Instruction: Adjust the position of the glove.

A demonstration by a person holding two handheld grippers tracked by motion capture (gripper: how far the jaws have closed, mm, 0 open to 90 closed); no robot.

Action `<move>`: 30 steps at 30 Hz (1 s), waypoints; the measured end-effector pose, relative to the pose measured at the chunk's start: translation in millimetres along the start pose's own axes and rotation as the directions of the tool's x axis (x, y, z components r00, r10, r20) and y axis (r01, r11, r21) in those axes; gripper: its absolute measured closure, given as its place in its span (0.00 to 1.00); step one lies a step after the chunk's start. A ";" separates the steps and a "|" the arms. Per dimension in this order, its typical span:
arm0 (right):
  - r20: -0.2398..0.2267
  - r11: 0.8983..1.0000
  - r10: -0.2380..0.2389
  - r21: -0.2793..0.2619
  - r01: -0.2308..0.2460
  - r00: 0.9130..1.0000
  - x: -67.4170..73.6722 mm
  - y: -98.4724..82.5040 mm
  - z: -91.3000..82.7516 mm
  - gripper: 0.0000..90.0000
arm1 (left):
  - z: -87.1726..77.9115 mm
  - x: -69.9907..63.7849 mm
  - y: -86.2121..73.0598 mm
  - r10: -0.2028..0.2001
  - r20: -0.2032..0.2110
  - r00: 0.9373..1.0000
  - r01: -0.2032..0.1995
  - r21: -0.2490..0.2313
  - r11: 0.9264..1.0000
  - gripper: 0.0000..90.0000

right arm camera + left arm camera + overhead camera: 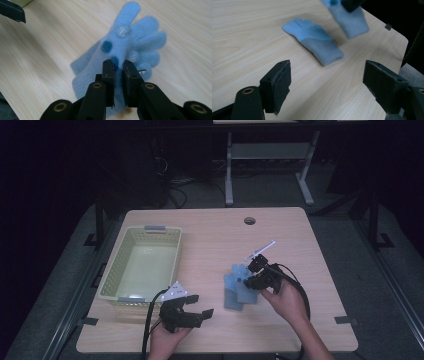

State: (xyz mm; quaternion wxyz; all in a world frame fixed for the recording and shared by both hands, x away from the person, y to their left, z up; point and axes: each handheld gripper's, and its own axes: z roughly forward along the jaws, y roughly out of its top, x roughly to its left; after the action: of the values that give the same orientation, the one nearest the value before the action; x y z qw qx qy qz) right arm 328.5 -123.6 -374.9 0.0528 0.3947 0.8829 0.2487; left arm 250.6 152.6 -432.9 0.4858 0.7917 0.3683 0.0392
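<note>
Two light blue knit gloves are on the wooden table (210, 240). My right gripper (250, 280) (118, 65) is shut on one glove (239, 270) (135, 37), which carries dark and pale dots and has its fingers spread beyond the jaws. In the left gripper view this glove (350, 21) hangs above the table. The other glove (232, 297) (314, 41) (82, 67) lies flat on the wood, just beside and under the held one. My left gripper (202, 305) (328, 80) stands open near the front edge, nothing between its pads, pointing toward the gloves.
A pale green plastic basket (112, 275) with nothing in it sits at the table's left side. A round cable hole (249, 220) is near the far edge. Tape marks (345, 320) lie by the front right corner. Beyond the table is dark floor with a desk frame.
</note>
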 end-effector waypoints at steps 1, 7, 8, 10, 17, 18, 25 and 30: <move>-0.007 1.000 0.003 0.002 -0.003 1.000 1.1 0.0 3.2 0.90 | -0.3 -0.9 0.4 -0.001 -0.001 1.000 0.001 -0.004 1.000 0.25; -0.026 1.000 0.019 0.002 -0.019 0.999 6.2 2.0 16.2 0.90 | -0.6 0.6 -0.3 -0.010 -0.001 1.000 0.010 -0.004 1.000 0.25; -0.032 1.000 0.027 -0.005 -0.027 0.999 7.9 3.5 20.2 0.90 | -0.6 0.9 -0.4 -0.014 -0.001 1.000 0.014 -0.002 1.000 0.25; -0.024 1.000 0.023 -0.003 -0.023 0.999 9.2 4.2 21.9 0.90 | -1.0 0.6 -0.4 -0.015 -0.002 1.000 0.015 -0.005 1.000 0.25; -0.037 0.999 0.040 0.005 -0.040 0.999 13.4 5.1 33.3 0.90 | -0.5 0.2 -0.2 -0.009 -0.001 1.000 0.009 -0.005 1.000 0.25; -0.037 0.999 0.040 0.005 -0.040 0.999 13.4 5.1 33.3 0.90 | -0.4 0.3 -0.3 -0.011 0.000 1.000 0.011 -0.003 1.000 0.25; -0.019 0.996 0.090 0.006 -0.090 0.996 11.1 4.5 48.7 0.89 | -0.6 0.5 -0.4 -0.004 -0.001 1.000 0.004 -0.004 1.000 0.25; 0.007 0.995 0.094 0.017 -0.094 0.996 11.3 0.8 56.5 0.86 | -0.6 1.2 -0.6 -0.005 -0.002 1.000 0.005 0.000 1.000 0.25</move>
State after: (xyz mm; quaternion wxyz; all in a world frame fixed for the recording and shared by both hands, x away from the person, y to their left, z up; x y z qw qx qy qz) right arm 337.7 -92.5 -422.6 0.0403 0.4369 0.8654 0.2419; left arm 250.9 153.9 -433.4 0.4857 0.7906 0.3707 0.0388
